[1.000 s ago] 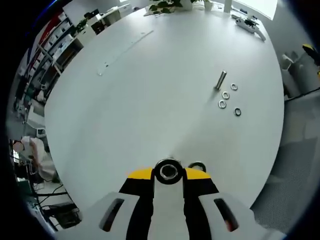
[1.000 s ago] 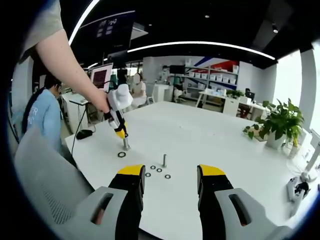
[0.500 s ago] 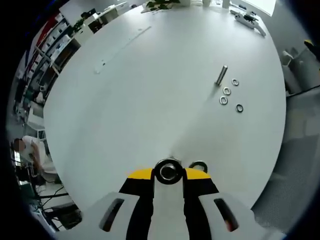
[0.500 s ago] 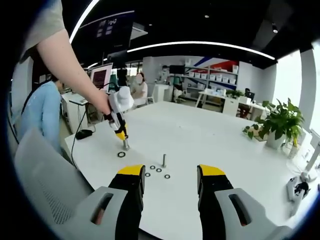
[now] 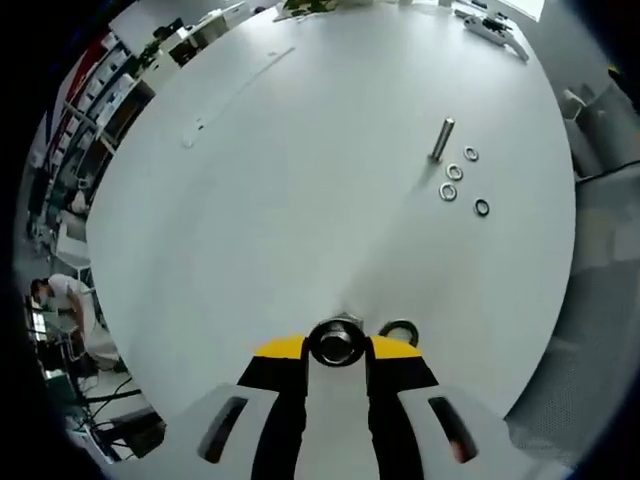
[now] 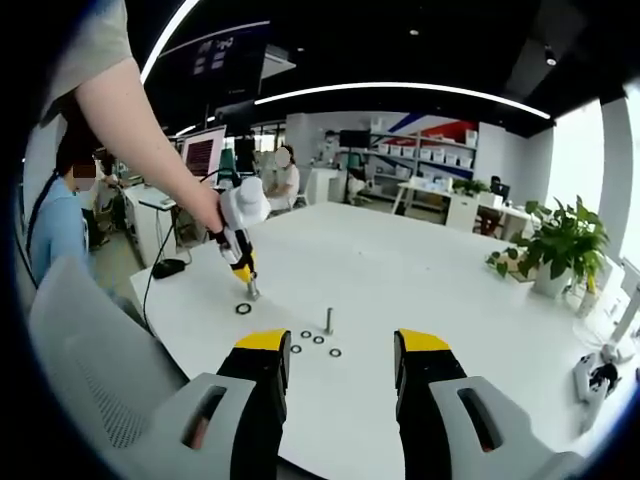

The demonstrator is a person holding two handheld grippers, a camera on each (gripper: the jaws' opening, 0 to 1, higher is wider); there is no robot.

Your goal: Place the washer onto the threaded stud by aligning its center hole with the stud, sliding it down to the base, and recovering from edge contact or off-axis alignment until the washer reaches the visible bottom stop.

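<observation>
We see even, bright light from a ceiling strip [image 6: 400,90] and daylight from a window [image 6: 575,170] ahead-right of the right tongs; the table [image 5: 300,200] glares white, shadows stay faint, and edges bow and soften.

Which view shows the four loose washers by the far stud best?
The left gripper view: looking down, the four loose washers lie apart as distinct rings beside the far stud. The right gripper view shows them low, small and flattened around that stud.
</observation>
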